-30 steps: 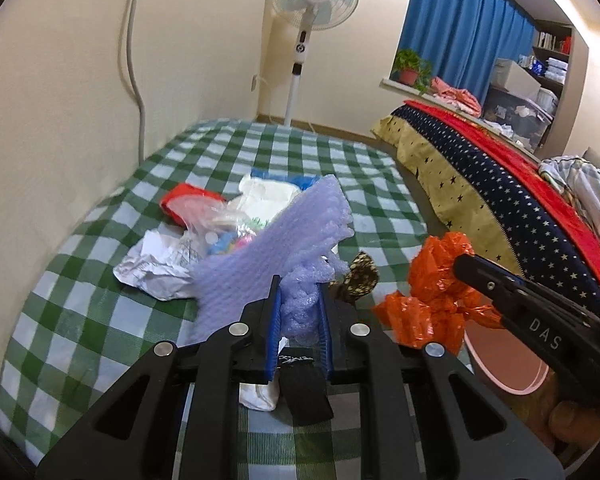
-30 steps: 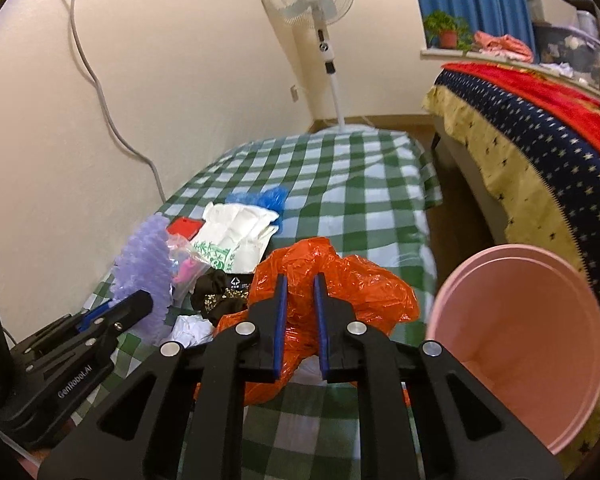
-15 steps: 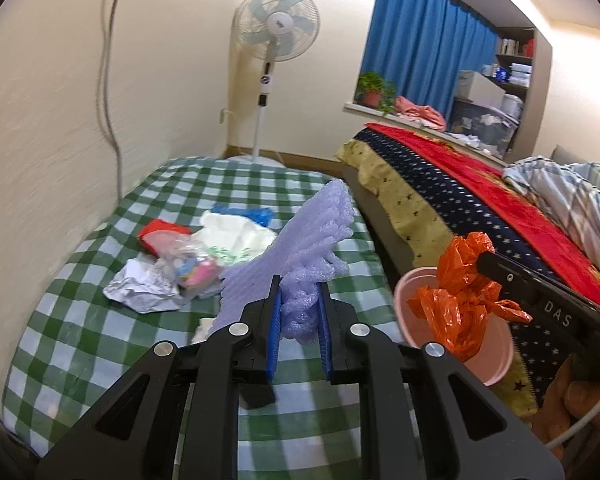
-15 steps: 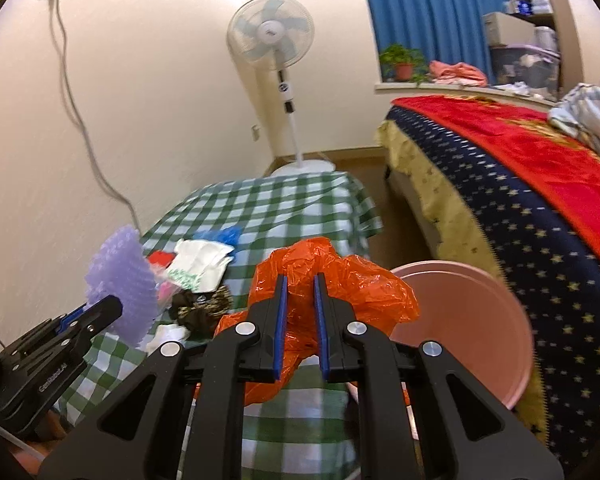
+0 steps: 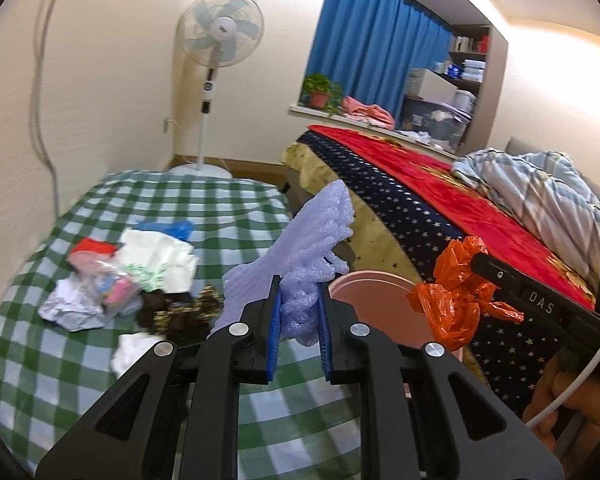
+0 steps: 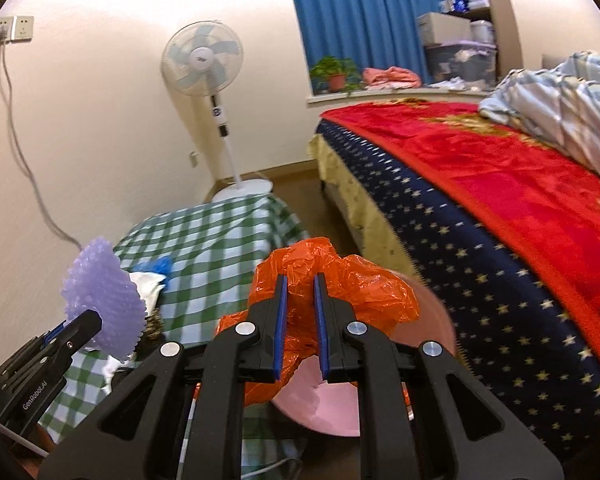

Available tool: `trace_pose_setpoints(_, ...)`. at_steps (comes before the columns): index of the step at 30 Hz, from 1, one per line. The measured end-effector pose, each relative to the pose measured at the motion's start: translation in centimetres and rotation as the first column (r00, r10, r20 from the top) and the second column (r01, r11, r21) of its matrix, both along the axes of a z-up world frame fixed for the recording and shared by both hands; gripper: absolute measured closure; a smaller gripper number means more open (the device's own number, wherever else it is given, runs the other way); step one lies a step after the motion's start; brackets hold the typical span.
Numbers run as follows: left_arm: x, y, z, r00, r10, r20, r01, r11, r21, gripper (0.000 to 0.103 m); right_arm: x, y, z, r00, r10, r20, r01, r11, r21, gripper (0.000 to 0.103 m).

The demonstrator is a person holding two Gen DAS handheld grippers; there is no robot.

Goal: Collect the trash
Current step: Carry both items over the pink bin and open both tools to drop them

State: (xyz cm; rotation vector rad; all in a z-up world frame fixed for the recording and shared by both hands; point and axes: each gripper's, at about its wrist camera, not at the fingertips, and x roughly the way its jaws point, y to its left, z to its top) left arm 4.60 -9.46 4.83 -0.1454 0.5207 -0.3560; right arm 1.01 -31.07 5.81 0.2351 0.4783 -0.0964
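Note:
My left gripper [image 5: 299, 300] is shut on a purple foam net sleeve [image 5: 304, 248] and holds it above the checked table's right edge. The sleeve also shows in the right wrist view [image 6: 102, 300]. My right gripper [image 6: 299, 304] is shut on a crumpled orange plastic bag [image 6: 332, 280] and holds it over the pink bin [image 6: 328, 400]. In the left wrist view the bag [image 5: 456, 296] hangs at the bin's [image 5: 376, 304] right side. More trash lies on the table: crumpled paper [image 5: 70, 308], a white wrapper [image 5: 156, 256], a clear bag [image 5: 100, 280], a dark wrapper [image 5: 176, 316].
The green checked table [image 5: 60, 360] stands against the left wall. A bed with a red and starred blue cover [image 6: 500, 208] runs along the right, close to the bin. A standing fan [image 5: 216, 60] is at the back.
Both grippers have risen and swung right. The orange bag has moved from above the table to over the pink bin. The foam sleeve has followed toward the bin.

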Motion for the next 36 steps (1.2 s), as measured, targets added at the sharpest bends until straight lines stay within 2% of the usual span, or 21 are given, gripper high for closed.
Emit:
trace_pose_setpoints(2, 0.5, -0.7, -0.2, 1.0, -0.02, 0.0, 0.02, 1.0, -0.007, 0.087, -0.2, -0.6, 0.0, 0.999, -0.032, 0.007, 0.032, 0.999, -0.025, 0.09)
trace_pose_setpoints(11, 2.6, -3.6, -0.4, 0.991, -0.131, 0.04, 0.133, 0.99, -0.047, 0.087, 1.4, -2.6, -1.3, 0.995, -0.101, -0.014, 0.101, 0.995, -0.001, 0.09)
trace_pose_setpoints(17, 4.3, -4.3, -1.3, 0.976, -0.216, 0.035, 0.219, 0.967, -0.127, 0.087, 2.2, -3.1, -2.3, 0.991, -0.128, -0.031, 0.129, 0.992, 0.005, 0.089)
trace_pose_setpoints(33, 6.8, -6.1, -4.3, 0.947, -0.32, -0.035, 0.298, 0.912, -0.282, 0.087, 3.3, -4.4, -4.2, 0.98, -0.187, -0.074, 0.189, 0.982, 0.016, 0.089)
trace_pose_setpoints(34, 6.9, -6.2, -4.5, 0.942, -0.332, -0.041, 0.306, 0.905, -0.296, 0.086, 3.3, -4.5, -4.2, 0.979, -0.191, -0.077, 0.193, 0.981, 0.016, 0.085)
trace_pose_setpoints(36, 7.4, -6.3, -5.0, 0.937, -0.342, -0.073, 0.302, 0.896, -0.325, 0.077, 3.3, -4.8, -4.3, 0.974, -0.211, -0.084, 0.214, 0.977, 0.022, 0.082)
